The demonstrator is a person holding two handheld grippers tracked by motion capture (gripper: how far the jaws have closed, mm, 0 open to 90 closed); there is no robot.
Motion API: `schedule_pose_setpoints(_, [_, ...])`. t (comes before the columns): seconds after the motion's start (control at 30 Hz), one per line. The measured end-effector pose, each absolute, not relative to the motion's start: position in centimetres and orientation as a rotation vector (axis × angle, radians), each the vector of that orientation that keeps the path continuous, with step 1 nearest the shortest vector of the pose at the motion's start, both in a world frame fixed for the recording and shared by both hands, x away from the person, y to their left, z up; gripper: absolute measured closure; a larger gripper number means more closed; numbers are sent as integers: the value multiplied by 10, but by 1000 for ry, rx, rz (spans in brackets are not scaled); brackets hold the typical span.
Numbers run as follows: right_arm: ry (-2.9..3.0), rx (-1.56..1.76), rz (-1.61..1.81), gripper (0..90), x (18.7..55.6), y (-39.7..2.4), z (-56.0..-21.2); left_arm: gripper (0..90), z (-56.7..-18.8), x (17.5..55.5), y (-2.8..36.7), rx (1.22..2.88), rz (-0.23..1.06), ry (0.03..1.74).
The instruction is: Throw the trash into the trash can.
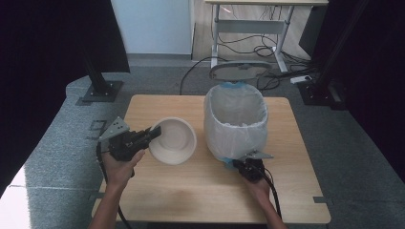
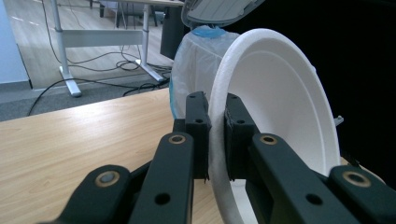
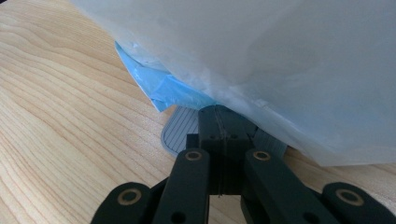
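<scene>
left hand is coming in from the near left edge, forearm angled up and slightly right, wrist level, carrying the left gripper pointing right. its jaws are clenching the rim of the white foam bowl; in the left gripper view the pads are pinching the rim wall from both sides. the bowl is sitting tilted, left of centre on the table, just beside the bin.

the white lined pedal bin is standing at centre right, lid raised at the far side, blue liner showing at the base.

right hand is reaching in from the near right, the right gripper pointing at the bin's foot. its jaws are closed together with nothing between them, tips resting on the grey ribbed pedal.

the light wood table is standing on grey carpet. black curtains are hanging at both sides, a desk frame and loose cables lying at the far wall.
</scene>
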State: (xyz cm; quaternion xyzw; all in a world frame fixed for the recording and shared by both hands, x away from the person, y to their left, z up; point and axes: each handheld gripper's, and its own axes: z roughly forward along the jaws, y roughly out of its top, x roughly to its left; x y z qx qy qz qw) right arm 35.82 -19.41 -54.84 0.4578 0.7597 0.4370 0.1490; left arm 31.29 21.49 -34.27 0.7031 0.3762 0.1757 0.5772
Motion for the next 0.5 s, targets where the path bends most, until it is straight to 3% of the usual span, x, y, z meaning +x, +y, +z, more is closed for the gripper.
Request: schedule_pose_setpoints(0.5, [2186, 1313, 1259, 894, 358, -194, -548, 828, -331, 320, 206, 1654, 411, 864])
